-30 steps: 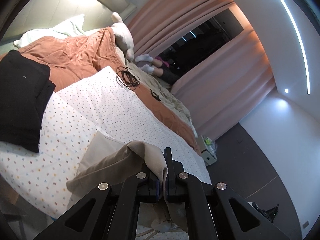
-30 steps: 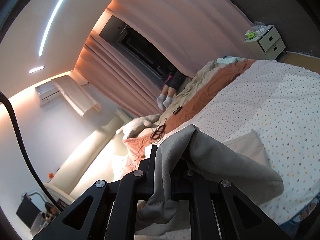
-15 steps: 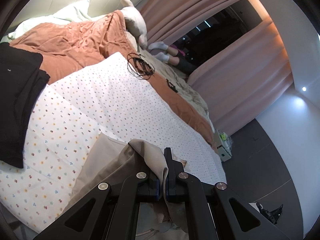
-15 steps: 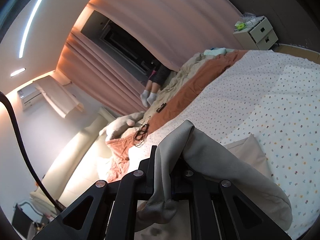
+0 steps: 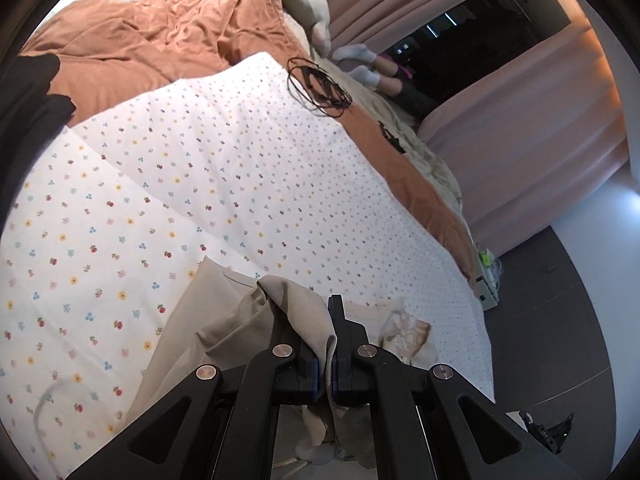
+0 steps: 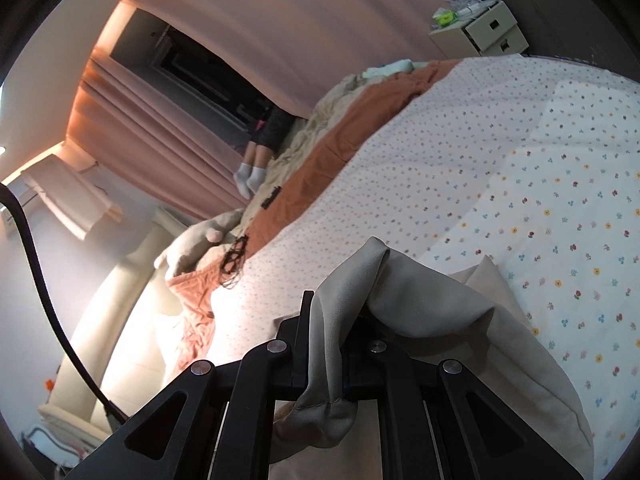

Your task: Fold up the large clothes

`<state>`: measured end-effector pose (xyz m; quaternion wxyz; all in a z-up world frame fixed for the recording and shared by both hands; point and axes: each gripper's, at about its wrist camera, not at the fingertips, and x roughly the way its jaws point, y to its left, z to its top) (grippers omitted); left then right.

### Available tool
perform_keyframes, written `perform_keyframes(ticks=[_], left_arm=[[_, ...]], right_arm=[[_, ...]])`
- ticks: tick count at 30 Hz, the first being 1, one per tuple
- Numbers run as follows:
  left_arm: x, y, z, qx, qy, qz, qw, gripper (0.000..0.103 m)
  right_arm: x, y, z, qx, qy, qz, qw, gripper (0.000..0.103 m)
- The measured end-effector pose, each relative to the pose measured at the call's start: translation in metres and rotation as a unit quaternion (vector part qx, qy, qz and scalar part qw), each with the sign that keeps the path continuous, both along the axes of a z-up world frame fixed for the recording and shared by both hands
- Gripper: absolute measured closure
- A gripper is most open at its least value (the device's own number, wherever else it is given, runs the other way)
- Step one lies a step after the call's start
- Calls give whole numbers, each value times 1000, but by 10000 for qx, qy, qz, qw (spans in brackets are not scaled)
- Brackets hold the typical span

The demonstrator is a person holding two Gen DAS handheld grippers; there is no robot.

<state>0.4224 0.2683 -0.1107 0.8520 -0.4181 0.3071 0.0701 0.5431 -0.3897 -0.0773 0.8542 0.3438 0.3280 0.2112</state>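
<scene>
- At the far left of the left wrist view, a pile of black clothing (image 5: 28, 120) lies on the bed, partly over the rust-orange duvet (image 5: 140, 40) and partly over the flower-print sheet (image 5: 200, 184).
- The flower-print sheet covers the near and middle part of the bed; the rust-orange duvet is bunched at the far left and runs as a band along the far right side.
- A coil of black cable (image 5: 318, 86) rests at the far edge of the sheet, where it meets the duvet, and a small black object (image 5: 392, 140) lies further right on the orange band.
- Beyond the cable, a person's feet in white socks (image 5: 362, 62) rest on the beige bedding, in front of the pink curtains (image 5: 520, 128).
- The left gripper (image 5: 331, 344) has its jaws pressed together on a fold of the beige garment (image 5: 296, 312), which rises in a peak between them and spreads down to the left onto the sheet.
- At the near edge of the bed, the rest of the beige garment (image 6: 432, 304) lies on the sheet.
- The right gripper (image 6: 326, 336) is likewise clamped tight on a bunched edge of this cloth; a hemmed end hangs below the jaws, and the cloth drapes to the right onto the sheet.
- At the far right of the right wrist view, a small drawer unit (image 6: 480, 30) stands beside the bed.
</scene>
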Motion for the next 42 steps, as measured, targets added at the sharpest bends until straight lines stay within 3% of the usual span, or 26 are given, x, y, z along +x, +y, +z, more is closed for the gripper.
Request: perform_keyframes(ticks=[4,6,8,9,10,11,14,20,28,36,42], left_arm=[[25,1,-26,7,389,88,9992,99],[34,1,-37,62,628,106,9980,98],[39,1,-45,62,793,74,9968,84],[40,2,-48,10,801,52,9968,79],[39,3,-50,-46,769,50,9970,67],[37,4,-50,-65,719,86,9974,54],[25,6,-40,209,646,408,9969,31],[0,9,-26,180,576,474,9970,31],[-45,2,-19,417,703,468,9956,31],[-87,6,-39,345,1001,443,9934,32],[-114,9,-64,337,1347,401,9895,42]], right_arm=[[24,3,-27,-97,303,-64,9995,92],[37,4,-41,-103,546,-115,9984,87],[46,6,-55,-34,726,-150,9972,68],[48,7,-58,-17,746,-184,9970,43],[48,7,-59,-20,704,-257,9972,24],[46,7,-57,-32,615,-326,9976,19],[42,7,-50,38,401,-263,9988,18],[23,12,-35,-138,377,-176,9990,18],[-9,39,-26,-877,605,-54,9943,18],[-35,74,-19,-1225,647,363,9897,19],[-47,105,-18,-1416,699,608,9856,25]])
